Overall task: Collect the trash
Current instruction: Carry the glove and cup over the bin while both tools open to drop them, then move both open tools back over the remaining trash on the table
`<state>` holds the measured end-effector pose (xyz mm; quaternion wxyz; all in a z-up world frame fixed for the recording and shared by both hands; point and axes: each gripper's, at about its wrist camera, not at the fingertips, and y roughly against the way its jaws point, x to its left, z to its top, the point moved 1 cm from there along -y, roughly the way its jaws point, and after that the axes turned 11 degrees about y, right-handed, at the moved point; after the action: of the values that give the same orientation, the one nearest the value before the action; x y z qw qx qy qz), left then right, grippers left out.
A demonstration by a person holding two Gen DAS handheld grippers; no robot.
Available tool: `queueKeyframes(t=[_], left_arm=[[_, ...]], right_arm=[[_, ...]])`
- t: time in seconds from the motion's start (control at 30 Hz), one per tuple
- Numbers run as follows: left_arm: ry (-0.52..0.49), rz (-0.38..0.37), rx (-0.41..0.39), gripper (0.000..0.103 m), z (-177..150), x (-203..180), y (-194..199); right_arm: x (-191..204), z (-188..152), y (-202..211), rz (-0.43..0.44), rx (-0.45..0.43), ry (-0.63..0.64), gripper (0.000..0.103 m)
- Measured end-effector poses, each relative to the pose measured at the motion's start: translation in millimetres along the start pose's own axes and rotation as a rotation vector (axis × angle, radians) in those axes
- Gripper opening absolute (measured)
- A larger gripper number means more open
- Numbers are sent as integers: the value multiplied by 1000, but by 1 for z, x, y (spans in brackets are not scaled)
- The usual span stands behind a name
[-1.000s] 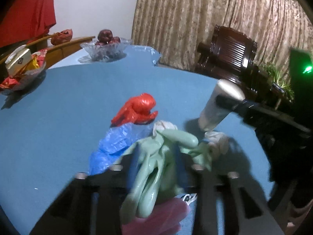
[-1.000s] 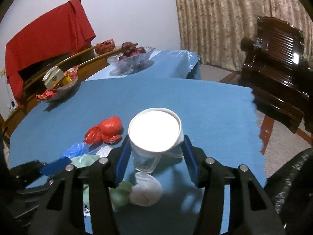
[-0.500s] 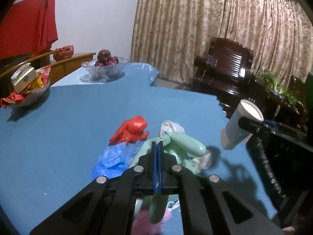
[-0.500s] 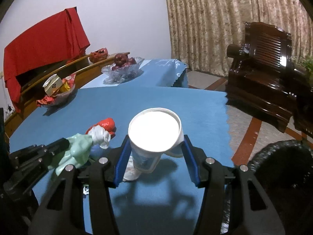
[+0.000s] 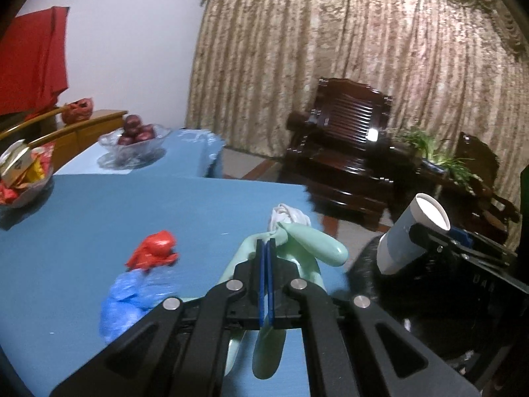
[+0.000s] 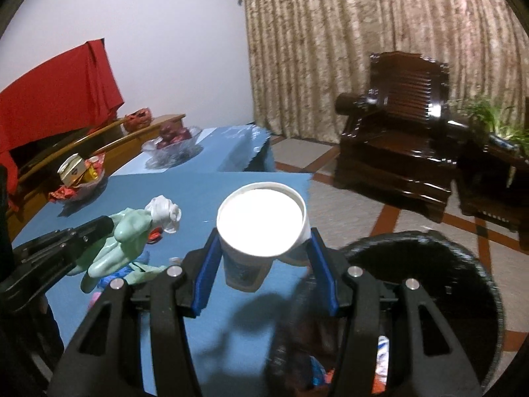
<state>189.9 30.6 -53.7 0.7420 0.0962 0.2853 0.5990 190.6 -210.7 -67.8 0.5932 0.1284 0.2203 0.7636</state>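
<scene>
- We see left claw (image 5: pixel 265 248) clamped on pale green rubber glove (image 5: pixel 307 248), lifted above blue tabletop (image 5: pixel 99 218).
- Right claw (image 6: pixel 264 258) grips white paper cup (image 6: pixel 261 218) beside black round bin (image 6: pixel 463 264).

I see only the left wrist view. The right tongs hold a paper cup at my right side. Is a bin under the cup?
Observer: Not under it. In the right wrist view the paper cup, clamped in the right tongs, hangs above the blue table. The black bin opens to its right, lower down.
Operator: Is the bin empty?
Observer: No, colourful wrappers lie at its bottom.
Operator: Does my green glove drag on the table?
Observer: Seen from the side, the green glove dangles from the left tongs, fingers down, and appears lifted off.
</scene>
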Motion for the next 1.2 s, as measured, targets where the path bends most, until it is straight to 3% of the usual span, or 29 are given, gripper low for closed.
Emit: queueKeyframes(t=[0.5,0.87,1.03,1.1,1.2], left_arm=[[-106,-201,89,1,-30,-127,-23],[-176,-270,193,1,-63,-191,-56],[-183,-293,246,6,-69,-205,-70],[-164,-298,259,12,-68,-202,-72],[-158,-293,246,33,-67,-195,-69]], right_arm=[[-89,-54,75,-191,34,-89,51],[-125,-97,88,-265,95,-141,52],[-131,-107,82,-295,130,-142,64],[-132,-110,81,-322,136,-143,80],[-133,-113,83,-337,133,-146,90]])
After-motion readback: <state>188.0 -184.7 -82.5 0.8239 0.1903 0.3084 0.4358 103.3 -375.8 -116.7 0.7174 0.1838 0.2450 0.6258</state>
